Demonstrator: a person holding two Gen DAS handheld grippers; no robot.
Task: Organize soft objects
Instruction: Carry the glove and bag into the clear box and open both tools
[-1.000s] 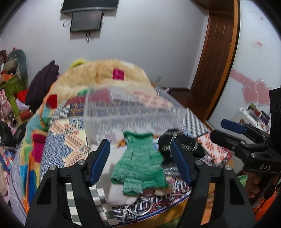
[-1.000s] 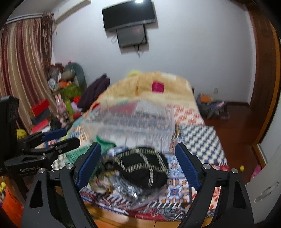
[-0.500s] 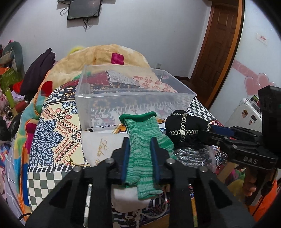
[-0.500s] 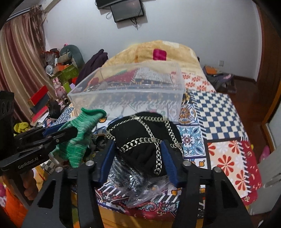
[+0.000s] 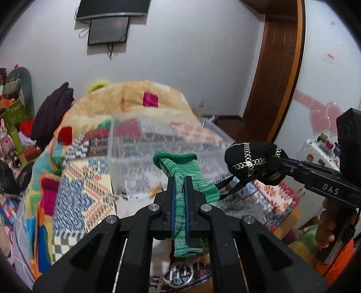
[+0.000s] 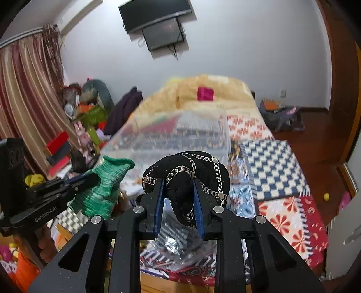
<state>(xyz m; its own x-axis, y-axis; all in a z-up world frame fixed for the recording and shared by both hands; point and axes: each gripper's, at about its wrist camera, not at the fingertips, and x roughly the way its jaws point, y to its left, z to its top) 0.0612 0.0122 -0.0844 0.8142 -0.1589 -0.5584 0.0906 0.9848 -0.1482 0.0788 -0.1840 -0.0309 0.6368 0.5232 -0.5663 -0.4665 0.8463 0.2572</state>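
Half a second back both pieces still touched the bedspread; now each hangs lifted, carried toward the box. The left gripper is clamped tight on the green knit glove, whose cuff stands up at twelve o'clock from the jaws while its fingers droop below. The right gripper is clenched on the black cap trimmed with chain, which bulges out above the jaws; in the left view that cap sits at three o'clock from the glove, well apart from it.

To do this step well, I'd say both should travel forward over the near wall of the clear plastic box, which lies at twelve o'clock just beyond them, and clear its rim before the jaws open, or the limp glove may drape over the edge. Lowering before release would keep the cap from rolling.

Counted: one glove, one cap, one box, two grippers. A silvery bag lies under the cap on the patchwork bedspread; farther back, a tan blanket and a wall television.
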